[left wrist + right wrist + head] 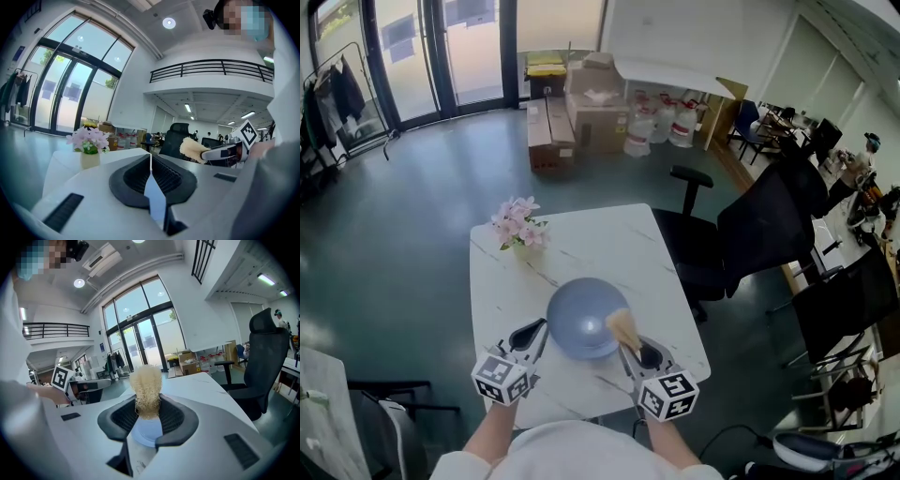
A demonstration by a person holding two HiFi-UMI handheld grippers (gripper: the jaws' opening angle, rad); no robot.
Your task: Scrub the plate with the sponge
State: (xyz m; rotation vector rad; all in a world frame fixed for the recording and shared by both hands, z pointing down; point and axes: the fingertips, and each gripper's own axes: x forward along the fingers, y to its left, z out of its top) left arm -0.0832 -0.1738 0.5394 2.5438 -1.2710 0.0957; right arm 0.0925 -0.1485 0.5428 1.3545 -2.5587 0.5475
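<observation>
A round blue-grey plate (pixel 581 314) lies on the white marble table (pixel 581 244), near its front edge. My left gripper (pixel 539 330) is shut on the plate's left rim. In the left gripper view the thin plate edge (pixel 155 202) runs between the closed jaws of that gripper (pixel 150 161). My right gripper (pixel 628 349) is shut on a beige fibrous sponge (pixel 624 328), which sits at the plate's right rim. In the right gripper view the sponge (pixel 146 385) sticks up out of the gripper (pixel 148 401), with the plate (pixel 145 433) just below it.
A small vase of pink flowers (pixel 517 225) stands at the table's far left corner. Black office chairs (pixel 750 234) crowd the table's right side. Cardboard boxes (pixel 572 112) and water jugs sit far behind. The person's sleeves are at the table's near edge.
</observation>
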